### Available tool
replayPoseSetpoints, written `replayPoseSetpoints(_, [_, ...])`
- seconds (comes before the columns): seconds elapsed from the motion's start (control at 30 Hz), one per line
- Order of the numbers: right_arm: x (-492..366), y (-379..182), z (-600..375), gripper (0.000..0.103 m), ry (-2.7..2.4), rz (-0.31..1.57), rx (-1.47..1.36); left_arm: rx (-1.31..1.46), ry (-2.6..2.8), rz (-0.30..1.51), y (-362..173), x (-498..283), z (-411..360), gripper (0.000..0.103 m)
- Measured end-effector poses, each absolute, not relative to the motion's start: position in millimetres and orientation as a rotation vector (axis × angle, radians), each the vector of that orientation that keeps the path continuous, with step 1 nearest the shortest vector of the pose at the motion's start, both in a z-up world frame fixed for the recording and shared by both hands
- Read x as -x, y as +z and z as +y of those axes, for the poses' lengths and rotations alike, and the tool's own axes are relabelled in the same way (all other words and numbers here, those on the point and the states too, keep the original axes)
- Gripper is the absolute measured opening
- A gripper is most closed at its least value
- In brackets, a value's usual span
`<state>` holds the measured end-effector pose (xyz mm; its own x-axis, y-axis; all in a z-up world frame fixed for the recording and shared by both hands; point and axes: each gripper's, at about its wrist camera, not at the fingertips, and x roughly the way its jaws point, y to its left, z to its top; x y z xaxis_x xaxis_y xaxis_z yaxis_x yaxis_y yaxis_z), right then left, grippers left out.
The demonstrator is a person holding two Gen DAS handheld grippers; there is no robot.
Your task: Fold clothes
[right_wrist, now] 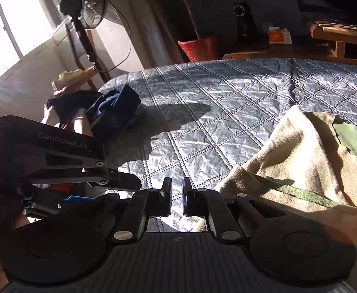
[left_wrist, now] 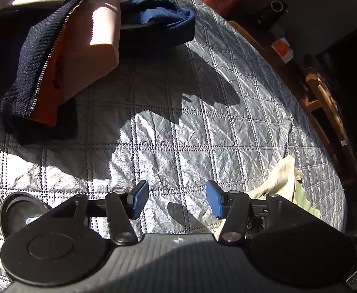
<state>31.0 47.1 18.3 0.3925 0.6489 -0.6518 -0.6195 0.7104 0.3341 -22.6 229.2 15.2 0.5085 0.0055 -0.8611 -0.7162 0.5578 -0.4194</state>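
Observation:
A beige garment [right_wrist: 300, 158] with green trim lies spread on the grey quilted cover [right_wrist: 215, 102], just to the right of my right gripper [right_wrist: 176, 193]. That gripper's jaws stand a narrow gap apart with only the quilt showing between them. In the left wrist view the garment's corner [left_wrist: 283, 180] lies just right of my left gripper [left_wrist: 177, 201]. It is open over bare quilt [left_wrist: 168, 127] with nothing between its blue pads [left_wrist: 139, 199]. A pile holds a navy zip jacket [left_wrist: 29, 56], a pale cloth and a dark blue folded piece [left_wrist: 159, 22]; it sits at the far left.
The clothes pile [right_wrist: 112, 107] lies at the cover's far left edge. Beyond the bed stand a pedestal fan [right_wrist: 88, 2], a red pot [right_wrist: 198, 48], an orange box [right_wrist: 279, 35] and wooden furniture [right_wrist: 337, 34]. The left gripper's black housing [right_wrist: 56, 146] is close on the left.

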Motion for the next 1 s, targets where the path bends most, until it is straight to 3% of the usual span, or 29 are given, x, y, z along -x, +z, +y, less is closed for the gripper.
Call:
replayPoseSetpoints(0.1, [-28.4,27.0,8.1,0.020,0.750,0.808,-0.151,0.866,0.507,0.950,14.4,20.2,224.2,0.051])
replayPoseSetpoints(0.2, [-21.0,30.7,-49.4,0.044,0.626,0.781,-0.215,0.830,0.476,0.951,15.7,15.9,213.6,0.051])
replayPoseSetpoints(0.23, [-18.1,29.5,-68.0,0.047,0.571,0.785,-0.210,0.805,0.449,0.951,17.0,13.0,206.5,0.052])
replayPoseSetpoints(0.47, [-15.9,7.3,-152.5,0.047,0.344,0.828,-0.132,0.533,0.251,0.978,13.6,-10.6,133.6,0.057])
replayPoseSetpoints(0.57, [-23.7,-0.7,-162.9,0.057,0.338,0.814,-0.102,0.440,0.194,0.989,5.7,-19.5,109.1,0.059])
replayPoseSetpoints(0.73, [-44.6,-10.0,-204.0,0.053,0.280,0.832,-0.190,0.354,0.200,0.997,-6.5,-28.4,94.3,0.076])
replayPoseSetpoints(0.83, [-47.0,-7.3,-230.6,0.053,0.229,0.814,-0.220,0.335,0.217,0.993,-7.4,-31.6,95.4,0.075])
replayPoseSetpoints(0.9, [-45.5,-6.6,-245.6,0.061,0.155,0.802,-0.210,0.303,0.243,0.983,-8.3,-31.8,95.0,0.074])
replayPoseSetpoints(1.0, [-38.4,-5.4,-271.4,0.061,0.094,0.787,-0.291,0.242,0.306,0.985,-10.1,-31.3,95.5,0.077])
